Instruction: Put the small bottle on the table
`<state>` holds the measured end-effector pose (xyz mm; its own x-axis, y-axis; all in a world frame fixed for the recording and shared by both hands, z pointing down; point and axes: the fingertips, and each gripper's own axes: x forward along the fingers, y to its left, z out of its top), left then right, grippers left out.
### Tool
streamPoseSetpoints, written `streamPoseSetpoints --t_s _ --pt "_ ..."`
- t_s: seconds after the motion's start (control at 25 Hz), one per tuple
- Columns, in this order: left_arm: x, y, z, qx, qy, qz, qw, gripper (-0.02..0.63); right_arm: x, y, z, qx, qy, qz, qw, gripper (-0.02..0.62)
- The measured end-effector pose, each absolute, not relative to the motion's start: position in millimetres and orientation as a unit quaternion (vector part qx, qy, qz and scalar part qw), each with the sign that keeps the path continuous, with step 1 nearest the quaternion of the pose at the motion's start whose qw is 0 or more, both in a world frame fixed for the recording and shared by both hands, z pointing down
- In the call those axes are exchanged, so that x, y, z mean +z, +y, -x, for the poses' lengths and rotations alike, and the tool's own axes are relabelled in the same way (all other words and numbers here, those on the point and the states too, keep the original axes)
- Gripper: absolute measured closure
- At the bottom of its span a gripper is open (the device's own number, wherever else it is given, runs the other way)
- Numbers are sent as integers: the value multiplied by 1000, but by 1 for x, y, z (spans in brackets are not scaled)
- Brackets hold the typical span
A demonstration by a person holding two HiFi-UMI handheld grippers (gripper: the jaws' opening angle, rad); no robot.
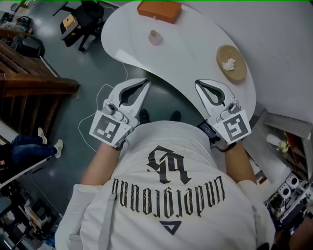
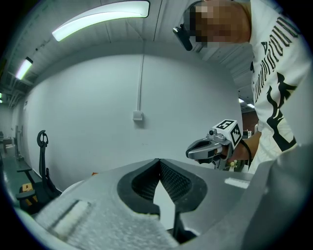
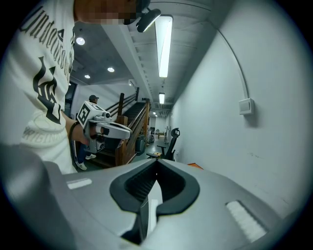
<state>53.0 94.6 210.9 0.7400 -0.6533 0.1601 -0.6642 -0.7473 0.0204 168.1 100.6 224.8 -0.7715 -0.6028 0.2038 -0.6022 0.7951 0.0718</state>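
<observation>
The small pinkish bottle (image 1: 155,37) stands upright on the white table (image 1: 195,44), with nothing gripping it. Both grippers hang in front of the table's near edge, below the bottle in the head view. My left gripper (image 1: 147,81) is shut and empty; in its own view its jaws (image 2: 159,160) meet at the tip against a bare wall. My right gripper (image 1: 197,83) is also shut with nothing between the jaws (image 3: 156,160). Each gripper view shows the other gripper off to the side, the right gripper (image 2: 215,146) and the left gripper (image 3: 105,128).
An orange box (image 1: 159,10) lies at the table's far side. A round wooden plate (image 1: 231,62) with a white scrap sits at its right end. On the floor to the left are an office chair (image 1: 80,22), a wooden stair rail (image 1: 39,85) and a cable (image 1: 95,114). Shelves (image 1: 288,161) stand at right.
</observation>
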Motion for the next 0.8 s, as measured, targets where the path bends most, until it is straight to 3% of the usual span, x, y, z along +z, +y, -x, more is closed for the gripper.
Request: streamPoseSetpoints --t_s 0.24,0.6,0.8 --pt "201 119 -33 76 -325 -942 32 600 215 130 -148 -2 -932 -345 114 594" --pt "179 180 60 56 -321 -945 8 600 215 197 -88 0 -915 -378 145 594" --pt "180 220 122 47 -329 -943 10 600 200 235 -30 -3 -918 -381 113 594"
